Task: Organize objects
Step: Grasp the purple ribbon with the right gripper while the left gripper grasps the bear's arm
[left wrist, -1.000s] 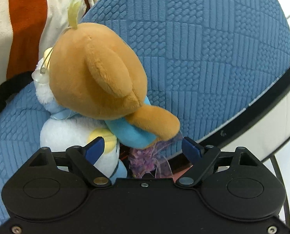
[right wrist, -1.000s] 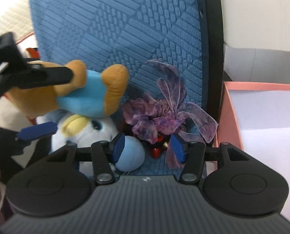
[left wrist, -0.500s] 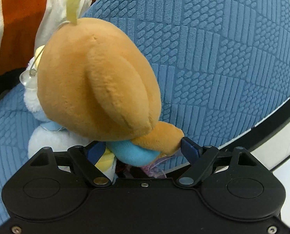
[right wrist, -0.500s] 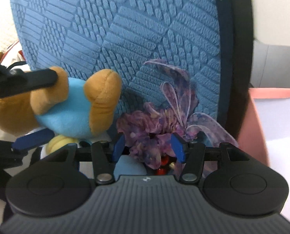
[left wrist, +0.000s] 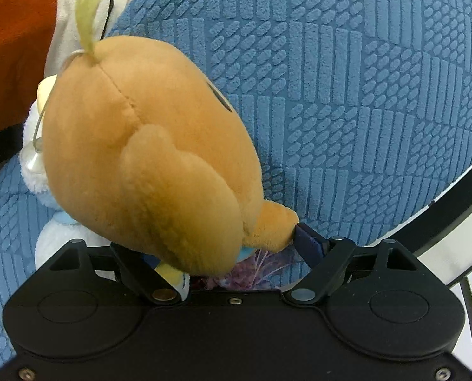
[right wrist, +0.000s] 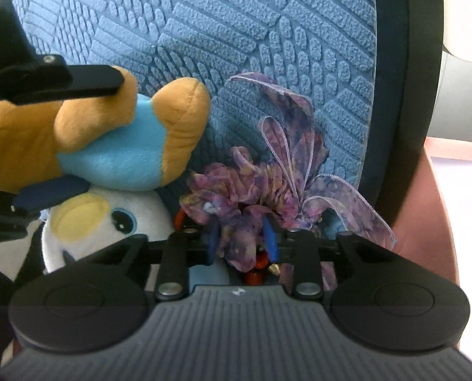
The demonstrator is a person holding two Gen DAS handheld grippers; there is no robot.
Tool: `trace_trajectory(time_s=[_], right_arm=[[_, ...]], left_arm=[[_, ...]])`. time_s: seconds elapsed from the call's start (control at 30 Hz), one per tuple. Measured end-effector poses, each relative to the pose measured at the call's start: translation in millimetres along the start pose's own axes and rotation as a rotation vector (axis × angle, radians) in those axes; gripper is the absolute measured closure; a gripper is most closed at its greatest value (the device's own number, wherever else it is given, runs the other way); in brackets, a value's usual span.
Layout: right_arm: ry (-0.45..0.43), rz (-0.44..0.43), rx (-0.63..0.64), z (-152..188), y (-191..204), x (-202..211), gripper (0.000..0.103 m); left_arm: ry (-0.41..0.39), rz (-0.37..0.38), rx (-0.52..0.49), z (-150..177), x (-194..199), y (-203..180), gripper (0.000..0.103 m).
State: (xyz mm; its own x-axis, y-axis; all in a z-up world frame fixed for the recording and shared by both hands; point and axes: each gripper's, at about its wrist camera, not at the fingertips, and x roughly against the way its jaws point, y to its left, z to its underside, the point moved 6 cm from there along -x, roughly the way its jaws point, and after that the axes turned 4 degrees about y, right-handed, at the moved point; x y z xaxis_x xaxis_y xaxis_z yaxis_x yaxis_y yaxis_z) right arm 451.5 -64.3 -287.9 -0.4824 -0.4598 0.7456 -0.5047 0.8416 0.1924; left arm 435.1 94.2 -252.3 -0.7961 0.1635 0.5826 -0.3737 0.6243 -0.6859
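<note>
A: Where are the toys?

B: The brown plush bear [left wrist: 147, 158] lies on the blue cushioned chair [left wrist: 347, 95], on top of a white plush penguin [right wrist: 109, 222]. The purple ribbon scrunchie [right wrist: 255, 190] sits just beside them, against the chair's backrest.

A: And the tongs?

B: The left tongs [left wrist: 223, 247] are fairly wide and closing around the bear's lower body; one pad touches its paw, the other is hidden in that view. The right tongs [right wrist: 240, 241] are narrow and closing, with a fold of the scrunchie between the pads.

A: What could go wrong?

B: I'd guess the right pads catch only loose ribbon, so the scrunchie could slip free, or drag along the red and gold bits under it. The bear is soft and round; a pinch at the paw may let it roll off the penguin.

A: Surroundings?

B: Textured blue upholstery with a black frame, a pink box [right wrist: 432, 197] to the right, an orange-and-white fabric [left wrist: 14, 31] beyond the chair.
</note>
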Motion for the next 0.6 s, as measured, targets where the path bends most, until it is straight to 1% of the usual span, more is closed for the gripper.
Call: trace_trajectory(time_s=[0.03,0.07,0.13,0.17,0.23,0.27,0.47,0.57,0.6], right_arm=[[0.0,-0.002,-0.01,0,-2,1,0.079],[0.0,-0.007,-0.027,-1,-5,2,0.083],[0.001,-0.014,-0.055,-1,-11,5,0.086],[0.002,-0.017,-0.061,-1,-13,6,0.089],[0.0,-0.023,-0.06,-1,-14,10,0.091],[-0.003,-0.025,-0.055,0,-14,13,0.092],[-0.015,-0.058,-0.033,6,-8,31,0.093],[-0.017,-0.089,-0.021,10,-1,42,0.094],[-0.02,-0.097,-0.012,11,3,46,0.094]], left_arm=[[-0.003,-0.012,-0.001,0,0,2,0.029],[-0.006,-0.015,0.005,-1,1,5,0.029],[-0.006,0.001,0.024,-2,7,13,0.034],[-0.006,0.005,0.02,-2,7,13,0.036],[-0.009,0.003,-0.007,-2,10,13,0.041],[-0.012,0.004,-0.023,-2,12,12,0.041],[-0.051,0.015,-0.093,-6,34,14,0.051],[-0.06,0.031,-0.101,-10,45,22,0.056],[-0.06,0.04,-0.1,-11,48,25,0.059]])
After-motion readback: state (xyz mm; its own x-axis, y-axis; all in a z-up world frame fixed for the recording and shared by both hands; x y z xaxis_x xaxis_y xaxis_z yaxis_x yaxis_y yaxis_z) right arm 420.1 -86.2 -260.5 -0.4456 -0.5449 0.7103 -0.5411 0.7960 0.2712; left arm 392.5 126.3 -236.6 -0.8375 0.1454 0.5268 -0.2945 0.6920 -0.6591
